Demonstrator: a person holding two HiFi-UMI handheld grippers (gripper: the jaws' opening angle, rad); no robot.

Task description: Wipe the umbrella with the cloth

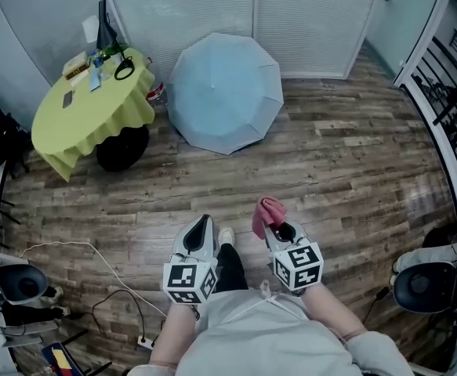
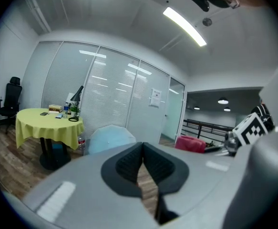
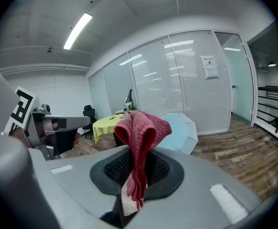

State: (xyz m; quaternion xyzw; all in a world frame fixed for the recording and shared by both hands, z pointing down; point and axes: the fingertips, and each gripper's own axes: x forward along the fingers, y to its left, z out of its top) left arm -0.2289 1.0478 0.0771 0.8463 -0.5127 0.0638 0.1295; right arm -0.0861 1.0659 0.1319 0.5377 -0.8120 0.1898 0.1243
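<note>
Right gripper view: right gripper (image 3: 137, 162) clamps red cloth (image 3: 142, 126); open umbrella (image 3: 183, 131) beyond.

Umbrella (image 1: 225, 92) underside hidden; bottle (image 1: 157, 92) at its 9 o'clock half covered; yellow table (image 1: 79, 125) items (your 11 o'clock) too small to identify.

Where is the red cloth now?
In the head view, the cloth is held by the right gripper, well short of the umbrella by the wall.
</note>
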